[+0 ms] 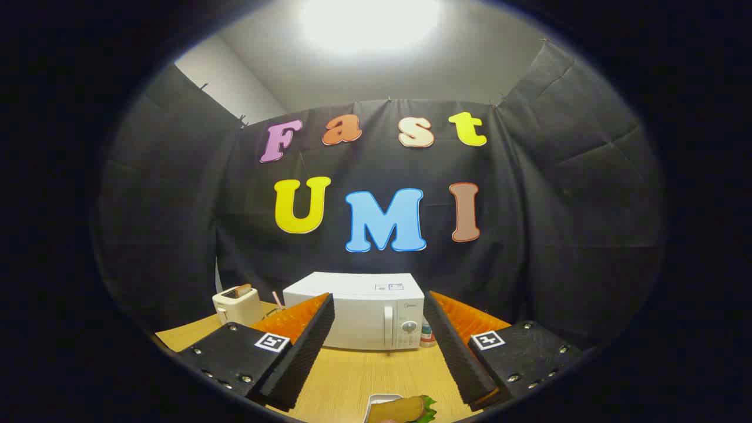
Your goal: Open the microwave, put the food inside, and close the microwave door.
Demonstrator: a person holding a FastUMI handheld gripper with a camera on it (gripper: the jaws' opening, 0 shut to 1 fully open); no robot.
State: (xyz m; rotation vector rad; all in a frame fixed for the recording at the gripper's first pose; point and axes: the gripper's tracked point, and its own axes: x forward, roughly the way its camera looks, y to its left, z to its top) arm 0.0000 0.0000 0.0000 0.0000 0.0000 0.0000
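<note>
Gripper (379, 343) open, microwave (358, 310) ahead w/ door closed

1. Wooden table (358, 376), light in colour.
2. Stood on it at the back: white microwave (361, 311), door shut; toaster (236, 304) just beside it.
3. Lay nearer, between the spread gripper (376, 352) fingers: tray (376, 402) with food (405, 409).

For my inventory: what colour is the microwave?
White, seen in the gripper view: microwave beyond the open jaws.
</note>
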